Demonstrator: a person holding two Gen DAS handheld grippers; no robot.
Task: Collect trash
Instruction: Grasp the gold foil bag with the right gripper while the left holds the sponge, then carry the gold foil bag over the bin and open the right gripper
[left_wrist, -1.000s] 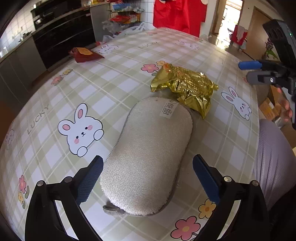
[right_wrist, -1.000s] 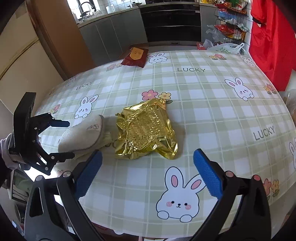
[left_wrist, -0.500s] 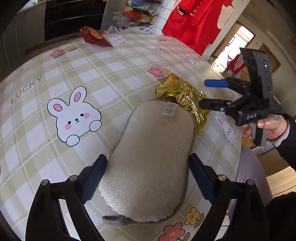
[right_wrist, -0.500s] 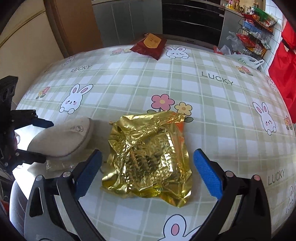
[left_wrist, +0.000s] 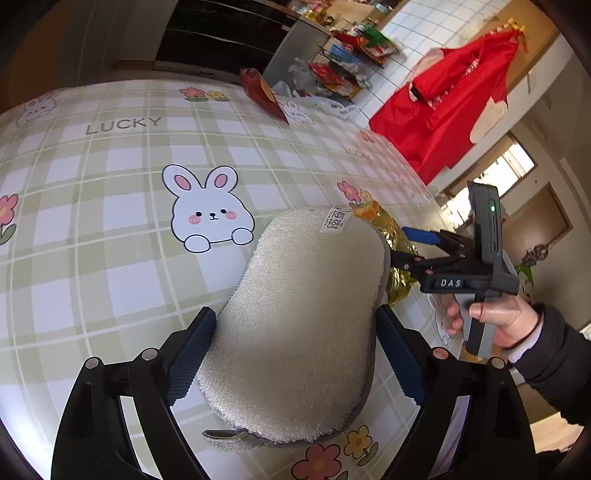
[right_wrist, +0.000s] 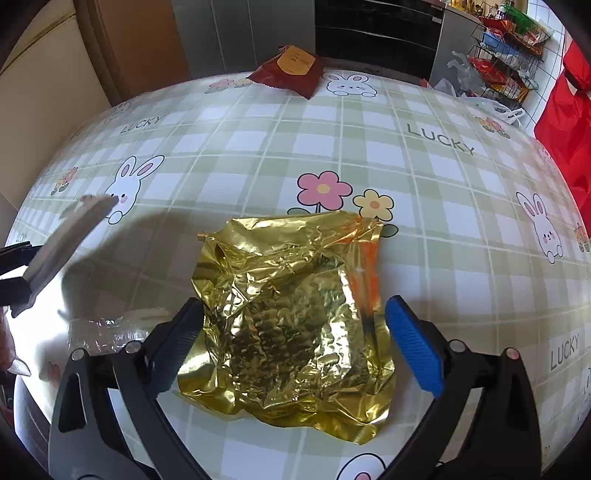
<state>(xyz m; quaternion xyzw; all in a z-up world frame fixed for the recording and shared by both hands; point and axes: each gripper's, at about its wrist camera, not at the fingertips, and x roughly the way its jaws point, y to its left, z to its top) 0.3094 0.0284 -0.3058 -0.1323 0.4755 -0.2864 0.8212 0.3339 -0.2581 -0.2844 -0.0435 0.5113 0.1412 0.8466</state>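
The left gripper (left_wrist: 295, 350) had its two blue-padded fingers pressed against either side of a beige scrubbing pad (left_wrist: 303, 317), gripping it near its rear end, and from the right wrist view the pad (right_wrist: 70, 236) appeared tilted and raised off the table (right_wrist: 369, 147), casting a shadow on the cloth. A white label sat at the pad's far end and a grey loop hung at the near one. The right gripper (right_wrist: 295, 347) stood wide, its fingers spread either side of a crumpled gold foil wrapper (right_wrist: 295, 314) that lay flat on the checked tablecloth with its rabbits, flowers and the word LUCKY. The wrapper's middle and near part sat between the two fingers; whether the pads actually touched its edges, I could not tell. In the left wrist view the wrapper (left_wrist: 395, 254) showed only as a strip of gold just beyond the pad's far right edge, with the right gripper (left_wrist: 413, 247) over it and the person's right hand (left_wrist: 495, 317) on the handle. A scrap of clear plastic film (right_wrist: 107, 328) lay on the table just left of the right gripper's left finger, near the table's edge. Far across the table, at its opposite edge, lay a dark red snack packet (right_wrist: 291, 70), well apart from everything else. A red garment (left_wrist: 454, 99) hung on the wall beyond.
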